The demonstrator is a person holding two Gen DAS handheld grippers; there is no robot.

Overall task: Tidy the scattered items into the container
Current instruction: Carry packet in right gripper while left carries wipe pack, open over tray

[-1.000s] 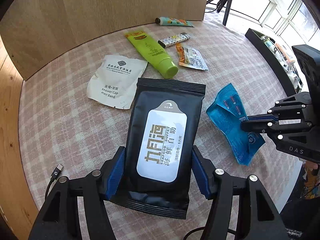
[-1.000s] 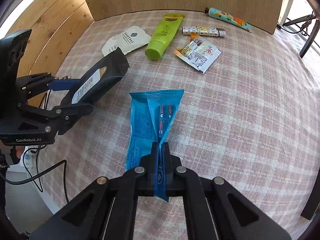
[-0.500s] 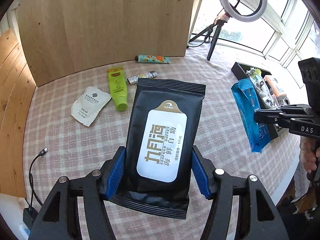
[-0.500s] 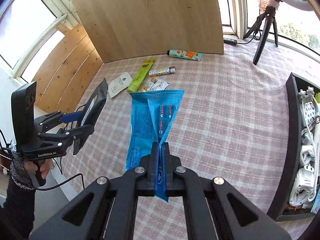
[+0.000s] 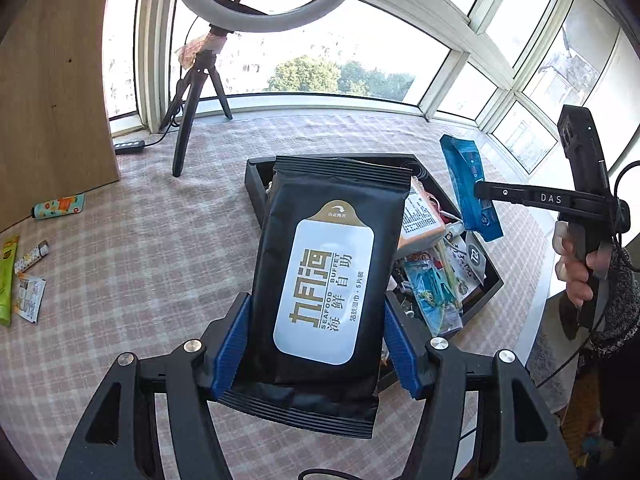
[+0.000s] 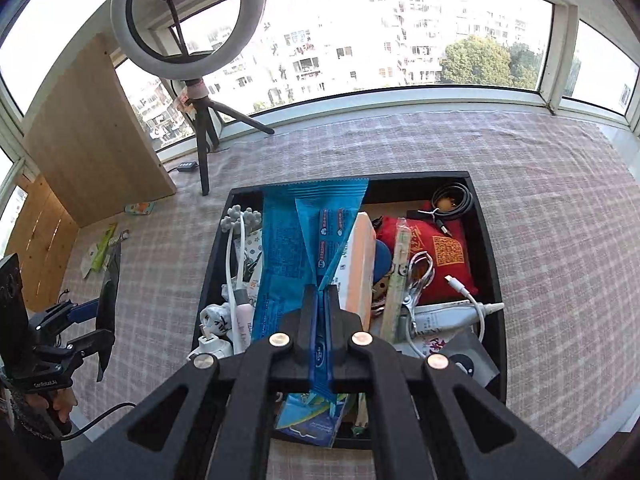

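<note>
A: What does the left claw point(image 5: 316, 344) carry?

B: A black wet-wipe pack point(image 5: 324, 280), flat and glossy, with crimped ends and a white label flap under a gold tab. The blue pads are clamped on its long sides near the lower end, so most of the pack stands out ahead of the claw.

A: Any writing?

B: Large gold Chinese characters, and "SEAFOOD BUFFET" in small print beside them.

A: And the right claw point(image 6: 320, 300)?

B: Pressed together on the bottom edge of a blue foil wrapper point(image 6: 296, 248), creased down the middle, its serrated top edge farthest from the fingers. It has small print and a red-and-white strip too fine to read.

A: Where is the container?

B: The black tray point(image 6: 486, 220) lies directly beyond and below the right claw on the checked bench point(image 6: 560, 200); the wrapper hangs above its clutter. From the left wrist view the tray sits behind the black pack.

A: Other lettering?

B: "DAS" on the right claw's arm, "GenRobot.AI" on the left one, though only faintly.
</note>
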